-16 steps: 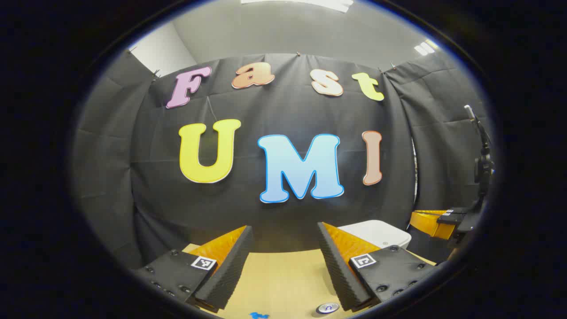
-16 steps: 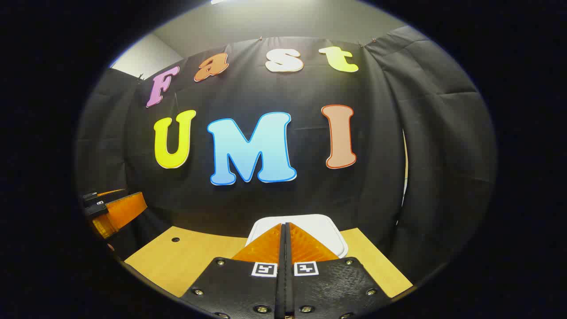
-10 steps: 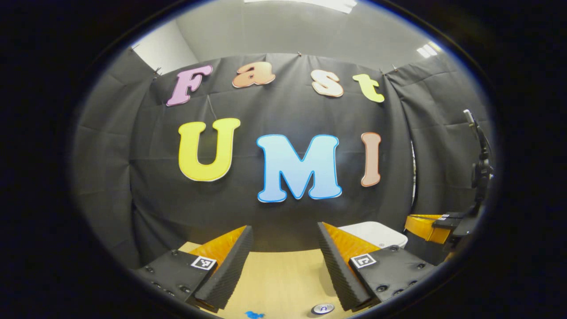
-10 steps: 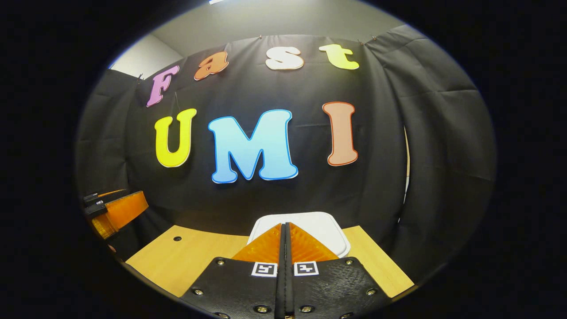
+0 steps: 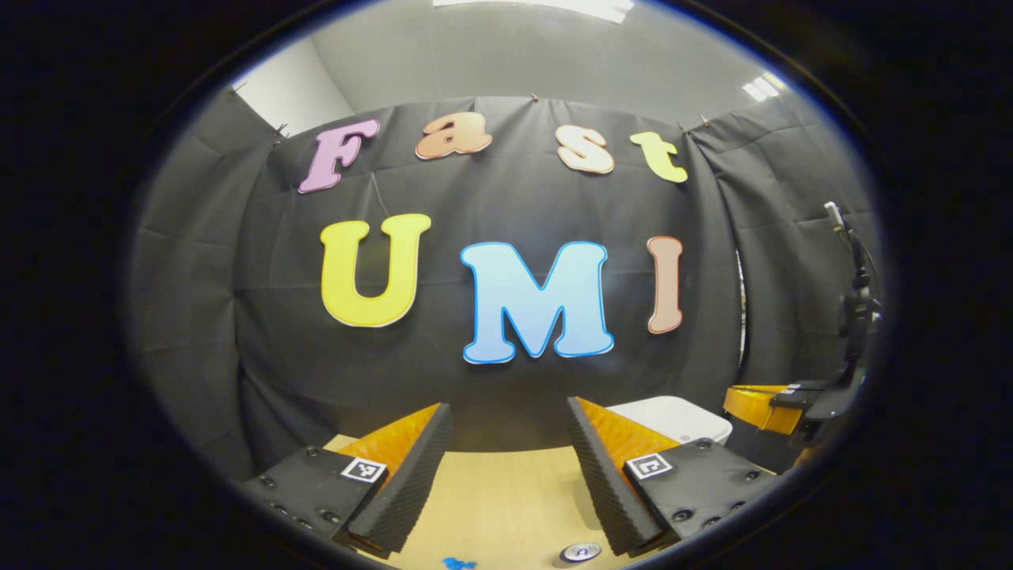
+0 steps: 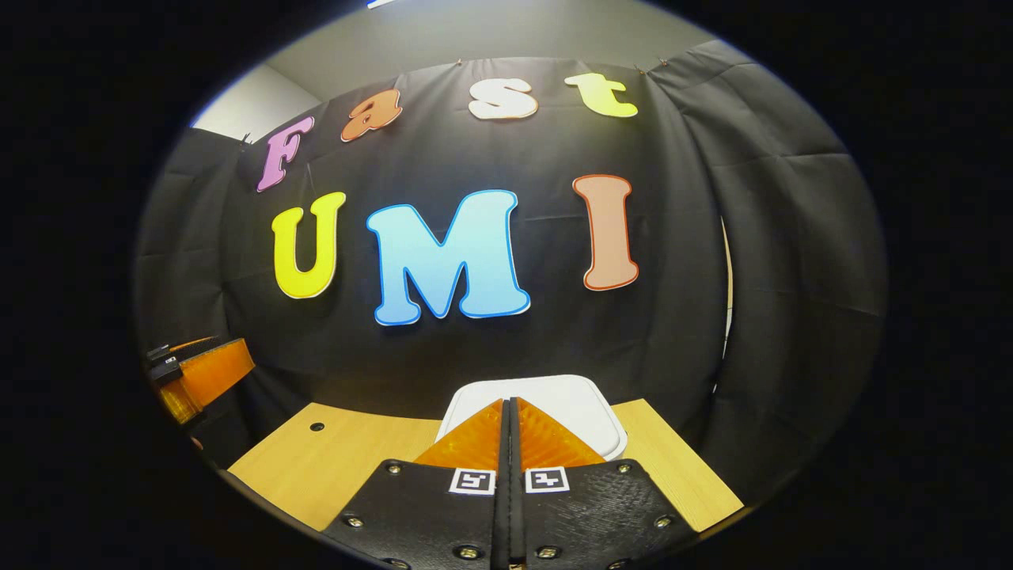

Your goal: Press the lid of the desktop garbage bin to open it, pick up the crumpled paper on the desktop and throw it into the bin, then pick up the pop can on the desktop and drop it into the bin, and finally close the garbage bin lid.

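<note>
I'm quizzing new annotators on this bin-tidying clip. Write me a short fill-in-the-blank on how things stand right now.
1. The left gripper has its fingers ____.
2. The right gripper has its fingers ____.
3. The white bin has its lid ____.
4. The bin stands on a ____ table.

Missing words: open; shut; closed; wooden

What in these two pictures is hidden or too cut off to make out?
- Bin lid, right gripper view: its near part sits behind the shut right claw, so contact cannot be judged.
- Bin, left gripper view: partly behind a finger of the open left claw.
- Small round metal thing and blue scrap on the table: cut by the bottom edge, unidentifiable.
</note>
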`<state>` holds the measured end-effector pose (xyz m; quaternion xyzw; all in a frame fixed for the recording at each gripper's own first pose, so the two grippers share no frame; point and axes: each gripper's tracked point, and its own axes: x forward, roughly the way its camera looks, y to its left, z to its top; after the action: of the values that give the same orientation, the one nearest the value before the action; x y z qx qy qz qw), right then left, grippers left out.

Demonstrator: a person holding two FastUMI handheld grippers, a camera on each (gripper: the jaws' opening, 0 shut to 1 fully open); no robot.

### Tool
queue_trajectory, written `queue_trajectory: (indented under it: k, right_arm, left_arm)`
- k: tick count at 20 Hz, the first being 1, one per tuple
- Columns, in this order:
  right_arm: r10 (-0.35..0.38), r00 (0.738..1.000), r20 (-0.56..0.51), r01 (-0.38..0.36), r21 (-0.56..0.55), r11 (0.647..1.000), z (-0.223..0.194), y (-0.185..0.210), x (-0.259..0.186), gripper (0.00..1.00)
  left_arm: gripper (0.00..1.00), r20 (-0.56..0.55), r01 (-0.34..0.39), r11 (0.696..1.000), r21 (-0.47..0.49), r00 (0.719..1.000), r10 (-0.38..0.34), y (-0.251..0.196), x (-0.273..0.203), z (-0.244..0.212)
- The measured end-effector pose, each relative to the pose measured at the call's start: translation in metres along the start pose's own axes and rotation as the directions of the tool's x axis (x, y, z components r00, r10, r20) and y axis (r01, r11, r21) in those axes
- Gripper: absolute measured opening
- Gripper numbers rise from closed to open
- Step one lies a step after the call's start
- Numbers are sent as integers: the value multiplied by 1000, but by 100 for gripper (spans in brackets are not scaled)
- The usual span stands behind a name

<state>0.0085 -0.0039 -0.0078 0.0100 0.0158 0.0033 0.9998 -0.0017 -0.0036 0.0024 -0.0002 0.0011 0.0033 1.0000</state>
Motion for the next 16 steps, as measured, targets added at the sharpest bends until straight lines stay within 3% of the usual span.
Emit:
queue_trajectory:
  k: [16]
  right_arm:
    - [9, 999, -44, -9, -2, 1000, -14, -2, 23, 0]
  left_arm:
    - [94, -9, -14, 1000, -2, 1000, 14, 5, -1, -1]
